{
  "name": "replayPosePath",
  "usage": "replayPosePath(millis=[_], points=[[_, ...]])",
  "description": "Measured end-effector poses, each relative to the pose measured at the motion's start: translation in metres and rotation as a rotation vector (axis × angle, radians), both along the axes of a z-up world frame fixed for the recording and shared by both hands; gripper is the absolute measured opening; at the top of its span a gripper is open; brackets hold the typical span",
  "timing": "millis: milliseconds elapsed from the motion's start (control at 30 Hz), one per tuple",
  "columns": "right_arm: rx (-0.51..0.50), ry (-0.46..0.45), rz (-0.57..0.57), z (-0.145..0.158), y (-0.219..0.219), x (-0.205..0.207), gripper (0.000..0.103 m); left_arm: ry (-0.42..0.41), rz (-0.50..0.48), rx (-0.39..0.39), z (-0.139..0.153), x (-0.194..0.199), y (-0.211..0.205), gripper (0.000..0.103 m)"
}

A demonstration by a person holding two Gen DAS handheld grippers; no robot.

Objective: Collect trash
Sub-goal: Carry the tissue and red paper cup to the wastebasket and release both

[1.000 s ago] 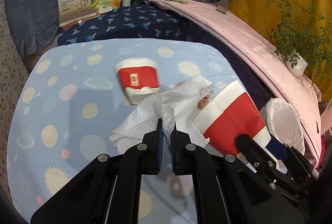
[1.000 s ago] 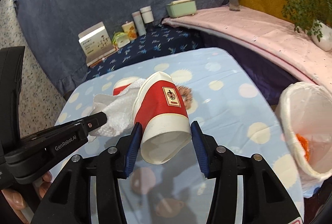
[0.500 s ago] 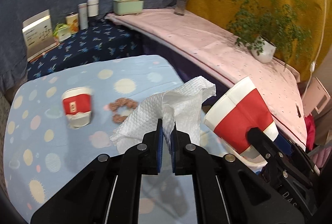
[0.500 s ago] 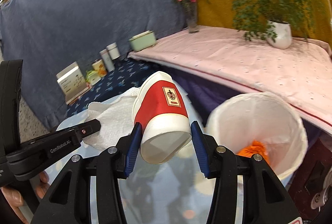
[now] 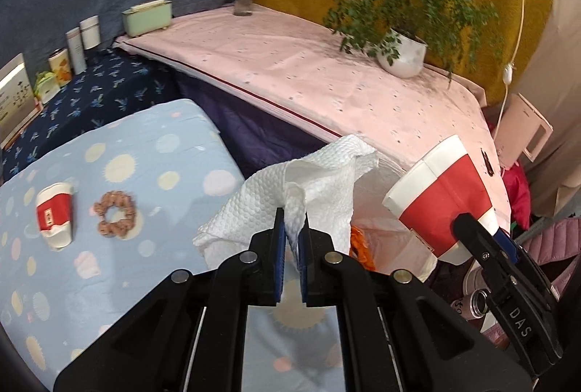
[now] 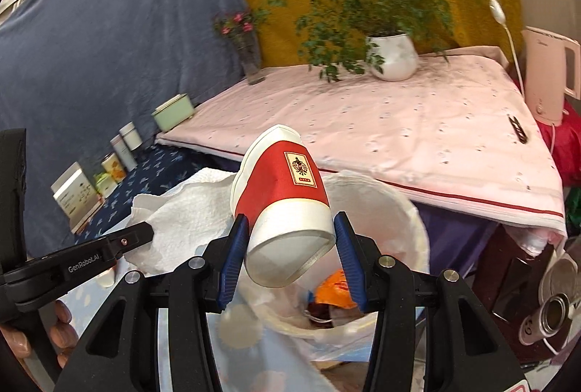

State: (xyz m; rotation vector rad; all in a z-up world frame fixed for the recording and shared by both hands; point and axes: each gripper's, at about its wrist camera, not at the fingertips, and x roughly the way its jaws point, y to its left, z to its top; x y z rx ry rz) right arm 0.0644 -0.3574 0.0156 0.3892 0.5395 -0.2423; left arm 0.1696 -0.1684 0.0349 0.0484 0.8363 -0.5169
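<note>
My left gripper (image 5: 291, 225) is shut on a crumpled white paper towel (image 5: 308, 181) and holds it in the air by the table's right edge. My right gripper (image 6: 290, 239) is shut on a red and white paper cup (image 6: 283, 199), tilted, held above a white-lined trash bin (image 6: 399, 221) that holds orange scraps (image 6: 334, 286). The cup also shows in the left wrist view (image 5: 439, 199). A second red and white cup (image 5: 54, 214) lies on its side on the light blue dotted tablecloth (image 5: 145, 152), with a brown scrunchie (image 5: 114, 214) beside it.
A pink-covered table (image 6: 399, 137) stands behind the bin with a potted plant (image 6: 392, 57), a flower vase (image 6: 250, 54) and a pink kettle (image 6: 548, 76). Boxes and bottles (image 5: 76, 47) stand on a dark blue cloth at the far left. Metal cans (image 6: 548, 315) lie low right.
Both grippers have swung right from over the table to the trash bin, carrying the paper towel and the cup. The second cup and scrunchie stay on the table.
</note>
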Motion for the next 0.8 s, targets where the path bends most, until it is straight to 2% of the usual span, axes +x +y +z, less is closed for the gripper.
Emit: replayPosePath(millis=[300, 367, 400, 433, 467, 800], points=[[0.021, 0.013, -0.067, -0.015, -0.037, -0.015, 0.047, 0.011, -0.081, 0.029, -0.012, 0.002, -0.052, 0.01], [0.027, 0.015, -0.075, -0.017, -0.042, -0.014, 0.047, 0.003, -0.086, 0.042, -0.014, 0.001, -0.059, 0.028], [0.03, 0.016, -0.077, -0.018, -0.044, -0.015, 0.047, -0.009, -0.083, 0.043, -0.013, 0.0, -0.061, 0.046], [0.031, 0.016, -0.08, -0.019, -0.045, -0.015, 0.047, -0.023, -0.075, 0.043, -0.012, -0.001, -0.061, 0.055], [0.031, 0.016, -0.081, -0.019, -0.045, -0.014, 0.047, -0.032, -0.069, 0.044, -0.012, -0.002, -0.06, 0.058], [0.038, 0.029, -0.066, -0.025, -0.043, -0.005, 0.047, -0.025, -0.031, 0.055, -0.016, 0.004, -0.046, 0.06]])
